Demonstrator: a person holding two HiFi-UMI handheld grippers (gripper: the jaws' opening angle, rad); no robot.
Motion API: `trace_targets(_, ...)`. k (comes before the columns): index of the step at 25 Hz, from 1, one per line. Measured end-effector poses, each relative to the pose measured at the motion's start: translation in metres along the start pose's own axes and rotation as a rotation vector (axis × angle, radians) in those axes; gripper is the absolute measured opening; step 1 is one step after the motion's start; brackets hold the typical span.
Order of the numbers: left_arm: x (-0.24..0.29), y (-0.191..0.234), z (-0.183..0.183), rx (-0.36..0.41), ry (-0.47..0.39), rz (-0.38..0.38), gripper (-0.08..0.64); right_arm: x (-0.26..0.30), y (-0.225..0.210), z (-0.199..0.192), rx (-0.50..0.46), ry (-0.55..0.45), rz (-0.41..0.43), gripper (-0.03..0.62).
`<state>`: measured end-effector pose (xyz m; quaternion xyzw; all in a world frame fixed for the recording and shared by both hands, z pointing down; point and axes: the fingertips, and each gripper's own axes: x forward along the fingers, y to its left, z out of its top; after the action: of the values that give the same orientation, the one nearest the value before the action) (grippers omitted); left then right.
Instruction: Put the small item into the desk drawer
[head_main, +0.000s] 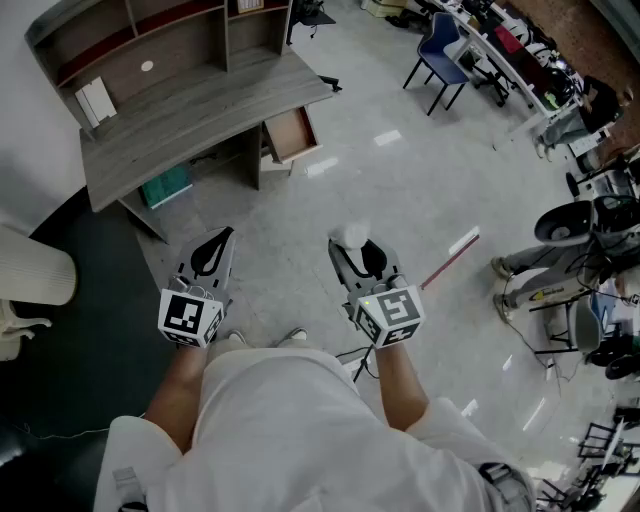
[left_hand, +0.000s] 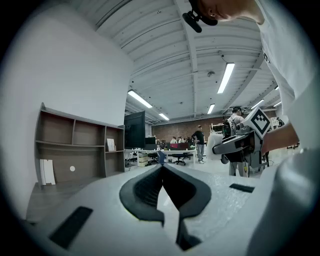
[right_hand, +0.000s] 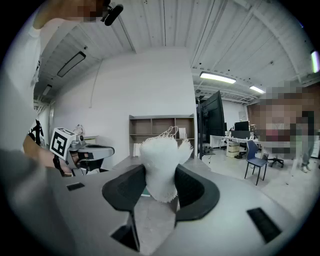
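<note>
**Small item (right_hand: 159, 162) in my right claw (right_hand: 160, 176), drawer (head_main: 291, 134) open far off**

My right claw is closed on the small item, a white fluffy thing, perhaps a tuft of cloth. Its frayed top sticks up above the pads. My left claw (left_hand: 162, 169) has its jaws pressed together with nothing between them. I hold both claws over the floor (head_main: 400, 200), well apart from the counter (head_main: 200, 105) at the far left. The drawer stands pulled out under the counter's right end.
</note>
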<state>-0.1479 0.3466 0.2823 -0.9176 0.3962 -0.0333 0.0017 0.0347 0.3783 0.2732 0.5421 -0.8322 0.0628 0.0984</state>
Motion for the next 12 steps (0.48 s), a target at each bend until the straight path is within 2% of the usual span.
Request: trace_targets(12,0.032,-0.031,-0.007,0.003,0.023,0.043,0.008,-0.006,-0.044,-0.017,0.024,-0.006,0.068,0.174)
